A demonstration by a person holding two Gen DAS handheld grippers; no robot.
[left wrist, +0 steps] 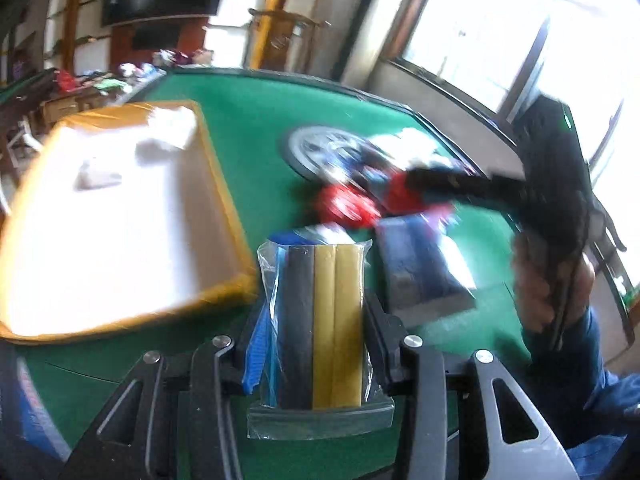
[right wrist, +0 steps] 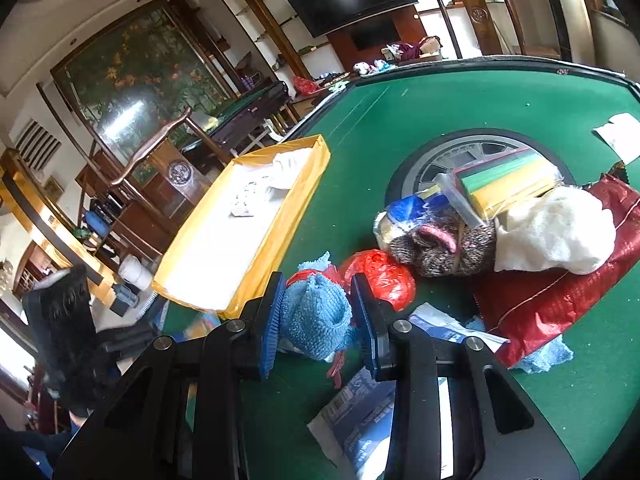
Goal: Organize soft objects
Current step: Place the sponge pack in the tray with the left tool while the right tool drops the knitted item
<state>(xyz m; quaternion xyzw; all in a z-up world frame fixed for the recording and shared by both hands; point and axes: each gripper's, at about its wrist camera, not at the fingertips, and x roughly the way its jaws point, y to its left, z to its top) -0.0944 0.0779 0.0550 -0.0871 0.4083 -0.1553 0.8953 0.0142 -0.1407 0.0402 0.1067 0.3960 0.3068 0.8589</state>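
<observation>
Left gripper (left wrist: 316, 320) clamps a sponge pack (left wrist: 320, 320), held off the table just right of the tray (left wrist: 224, 216). Right gripper (right wrist: 318, 316) pinches a blue cloth (right wrist: 316, 316) near the tray's corner. Risk: the slick wrapper could slip from the jaws before reaching the tray.

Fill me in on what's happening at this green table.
A person is sorting soft things with two handheld grippers. The left gripper is clamped on a clear packet of black and yellow sponges, beside the yellow tray. The right gripper pinches a light blue knitted cloth at the pile's edge.
</observation>
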